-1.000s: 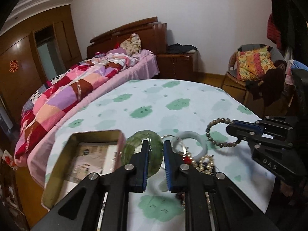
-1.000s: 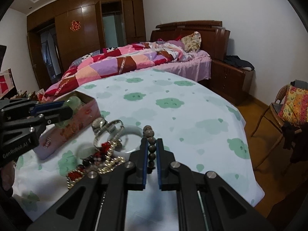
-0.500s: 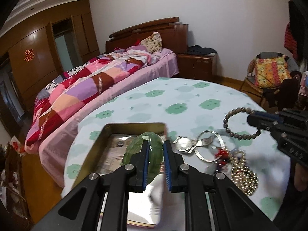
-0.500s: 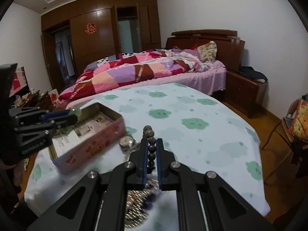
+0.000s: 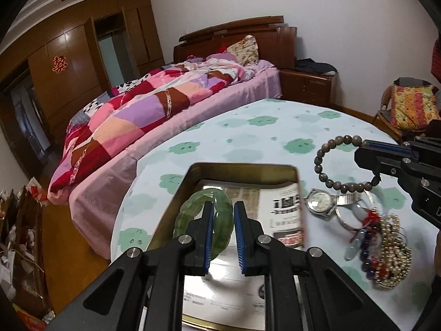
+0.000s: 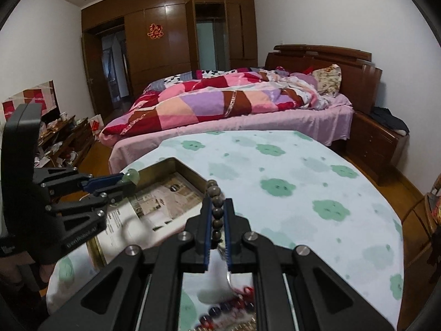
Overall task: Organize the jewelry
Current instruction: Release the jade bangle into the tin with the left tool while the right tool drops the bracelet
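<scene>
My left gripper point(image 5: 223, 207) is shut on a green jade bangle point(image 5: 193, 212) and holds it over the open metal tin point(image 5: 242, 167), which is lined with printed paper. In the right wrist view the left gripper point(image 6: 129, 179) hangs over the tin's point(image 6: 165, 161) left side. My right gripper point(image 6: 216, 202) is shut on a brown bead bracelet point(image 6: 213, 190), held above the table right of the tin; it also shows in the left wrist view point(image 5: 328, 182). A watch point(image 5: 319, 200), a pale bangle and a pile of bead and pearl strands point(image 5: 386, 251) lie on the tablecloth.
The round table point(image 6: 303, 182) has a white cloth with green cloud prints. A bed with a patchwork quilt point(image 6: 220, 96) stands behind it. A chair with a colourful cushion point(image 5: 410, 107) is at the right. Cluttered low furniture point(image 6: 63, 135) is at the left.
Both grippers have moved left. The left one now holds the green bangle over the tin's inside, and the right one has carried the bead bracelet nearer the tin.
</scene>
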